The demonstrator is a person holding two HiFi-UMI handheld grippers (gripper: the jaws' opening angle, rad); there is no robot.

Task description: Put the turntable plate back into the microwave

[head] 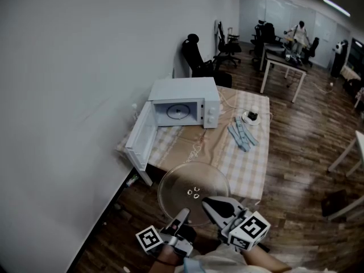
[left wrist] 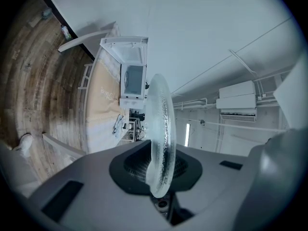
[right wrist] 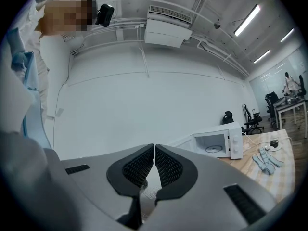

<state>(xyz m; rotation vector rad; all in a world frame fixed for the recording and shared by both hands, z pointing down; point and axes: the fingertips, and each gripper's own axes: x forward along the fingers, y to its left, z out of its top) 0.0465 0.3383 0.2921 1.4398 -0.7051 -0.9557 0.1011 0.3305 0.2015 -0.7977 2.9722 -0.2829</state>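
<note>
- The left tool [head: 183,214] [left wrist: 159,166] is clamped on the rim of the glass turntable plate [head: 190,182] [left wrist: 161,119]; in its own view the plate stands edge-on between the pads.
- The right tool [head: 207,202] [right wrist: 154,165] has its jaws almost together, with a thin piece of glass rim in the narrow gap, just right of the left tool.
- The plate is held in the air ahead of both tools, before the near edge of the desk [head: 245,166].
- Further ahead, the white microwave [head: 187,89] [right wrist: 227,139] stands on the desk, its door [head: 139,138] swung open to the left.
- Ahead and to the right, a grey-blue cloth [head: 242,134] lies on the desk.
</note>
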